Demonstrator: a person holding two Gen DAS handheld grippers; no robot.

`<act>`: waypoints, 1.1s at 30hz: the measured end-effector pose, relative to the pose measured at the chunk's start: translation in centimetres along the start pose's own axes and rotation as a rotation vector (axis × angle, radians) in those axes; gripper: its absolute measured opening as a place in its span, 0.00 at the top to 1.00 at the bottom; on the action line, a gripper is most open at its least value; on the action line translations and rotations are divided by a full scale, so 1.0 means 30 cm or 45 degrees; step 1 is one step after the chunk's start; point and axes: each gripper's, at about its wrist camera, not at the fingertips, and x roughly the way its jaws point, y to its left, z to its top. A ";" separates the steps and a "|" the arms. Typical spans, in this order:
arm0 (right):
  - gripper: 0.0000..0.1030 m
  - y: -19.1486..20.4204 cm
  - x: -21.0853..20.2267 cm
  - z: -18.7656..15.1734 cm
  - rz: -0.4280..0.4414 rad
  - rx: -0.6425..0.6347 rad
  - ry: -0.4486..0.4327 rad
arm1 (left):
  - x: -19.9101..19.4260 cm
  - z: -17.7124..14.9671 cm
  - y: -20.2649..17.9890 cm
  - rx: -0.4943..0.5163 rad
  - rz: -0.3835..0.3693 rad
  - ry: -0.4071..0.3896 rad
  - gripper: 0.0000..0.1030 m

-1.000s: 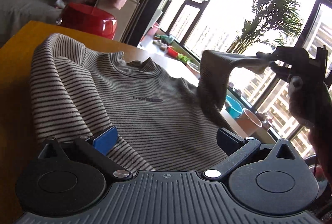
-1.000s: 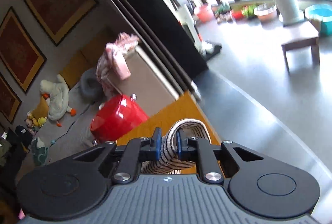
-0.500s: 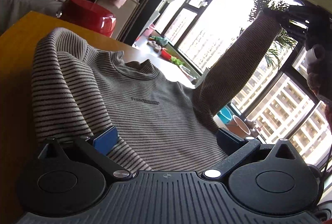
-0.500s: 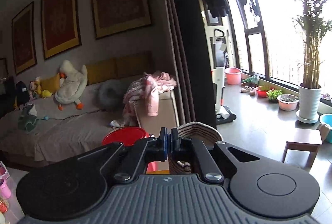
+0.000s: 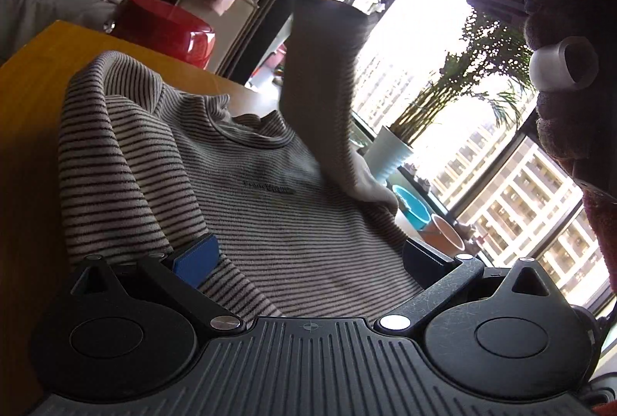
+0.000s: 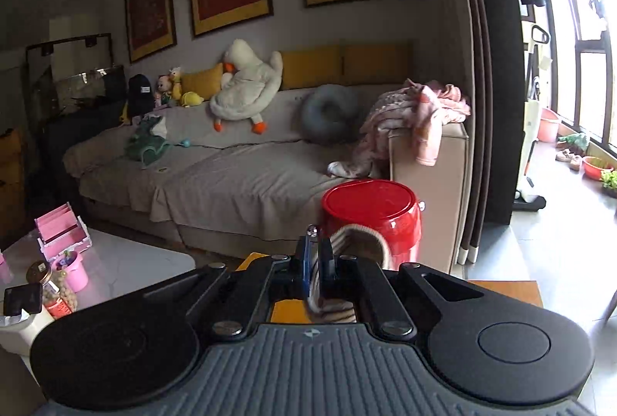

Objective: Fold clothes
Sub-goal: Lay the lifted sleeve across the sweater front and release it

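Note:
A beige sweater with thin dark stripes lies face up on the orange wooden table. Its left sleeve is folded down along the body. My left gripper is open, its fingers spread wide over the hem with the cloth lying loose between them. The other sleeve is lifted high and hangs over the chest. My right gripper is shut on that sleeve's cuff, up in the air above the table.
A red lidded bin stands just past the table's far edge, with a sofa behind it. A white low table with pink items sits to the left. Windows, a potted plant and tubs lie to the right.
The right gripper has carried the cuff up and across from the right side to above the sweater's chest, and its view has rolled to level. The left gripper has stayed put.

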 end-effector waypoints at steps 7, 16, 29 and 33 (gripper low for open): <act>0.95 -0.031 -0.010 -0.052 -0.002 0.026 0.028 | -0.001 0.001 0.001 -0.001 -0.002 0.000 0.00; 0.68 -0.172 0.108 -0.318 -0.118 0.075 0.287 | -0.008 0.008 0.020 -0.030 -0.058 0.019 0.00; 0.68 -0.285 0.064 -0.552 -0.204 0.065 0.391 | -0.080 0.042 0.013 -0.004 0.045 0.043 0.00; 0.49 -0.153 -0.049 -0.541 -0.106 -0.132 0.369 | -0.178 0.068 0.004 0.054 0.215 -0.015 0.00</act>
